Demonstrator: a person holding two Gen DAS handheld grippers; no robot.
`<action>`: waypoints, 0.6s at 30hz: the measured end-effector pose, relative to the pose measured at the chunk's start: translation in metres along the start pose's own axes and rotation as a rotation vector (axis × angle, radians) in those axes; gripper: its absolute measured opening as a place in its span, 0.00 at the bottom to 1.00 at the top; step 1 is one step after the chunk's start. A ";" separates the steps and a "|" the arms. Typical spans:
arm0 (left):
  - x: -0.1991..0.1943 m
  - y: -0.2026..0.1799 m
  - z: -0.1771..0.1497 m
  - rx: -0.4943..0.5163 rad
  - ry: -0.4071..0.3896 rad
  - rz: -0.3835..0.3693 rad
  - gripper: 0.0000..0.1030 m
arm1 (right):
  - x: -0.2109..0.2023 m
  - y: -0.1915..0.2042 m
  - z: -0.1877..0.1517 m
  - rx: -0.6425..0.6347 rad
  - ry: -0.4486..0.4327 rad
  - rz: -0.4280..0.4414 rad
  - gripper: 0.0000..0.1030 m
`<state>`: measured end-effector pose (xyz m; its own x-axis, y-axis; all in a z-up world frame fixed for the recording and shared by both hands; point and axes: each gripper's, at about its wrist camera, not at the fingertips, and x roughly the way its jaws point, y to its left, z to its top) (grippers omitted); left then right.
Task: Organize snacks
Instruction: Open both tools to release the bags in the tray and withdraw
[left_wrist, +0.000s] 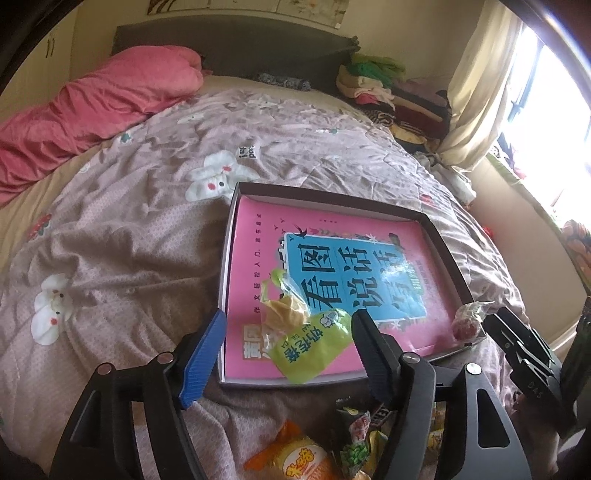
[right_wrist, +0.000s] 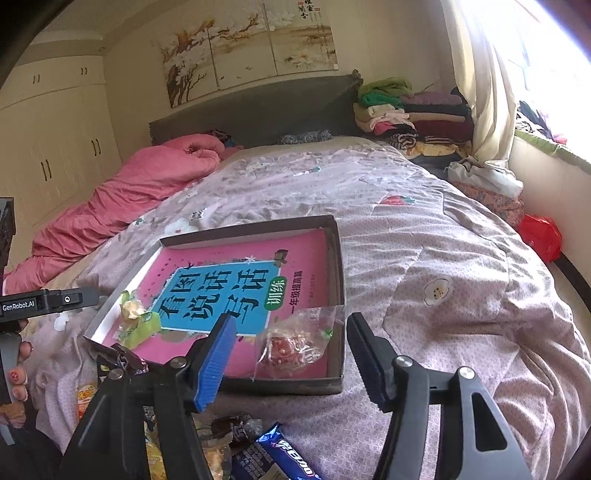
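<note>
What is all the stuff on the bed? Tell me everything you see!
box: one, dark, shallow, on the quilt
book: one, pink and blue, flat inside the box
green snack packet: one, in the box, near corner
red candy bag: one, clear wrapper, other near corner of the box
loose snacks: several, mixed colours, on the quilt before the box
quilt: one, mauve with flowers
pink blanket: one, far side
clothes pile: one, by the headboard
left gripper: fingers open, empty
right gripper: fingers open, empty
</note>
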<state>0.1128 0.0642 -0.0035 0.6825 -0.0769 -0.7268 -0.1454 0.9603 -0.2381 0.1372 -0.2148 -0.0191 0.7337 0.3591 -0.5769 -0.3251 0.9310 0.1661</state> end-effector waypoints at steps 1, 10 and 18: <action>-0.001 0.000 -0.001 0.001 0.000 -0.001 0.71 | -0.001 0.001 0.000 0.000 -0.002 0.006 0.62; -0.012 -0.002 -0.011 0.031 0.003 -0.004 0.72 | -0.004 0.004 0.001 -0.012 -0.017 0.030 0.67; -0.016 0.000 -0.022 0.046 0.026 0.002 0.73 | -0.010 0.012 0.000 -0.038 -0.028 0.064 0.70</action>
<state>0.0861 0.0594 -0.0055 0.6630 -0.0811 -0.7442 -0.1134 0.9718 -0.2069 0.1263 -0.2073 -0.0117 0.7269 0.4198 -0.5434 -0.3939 0.9031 0.1708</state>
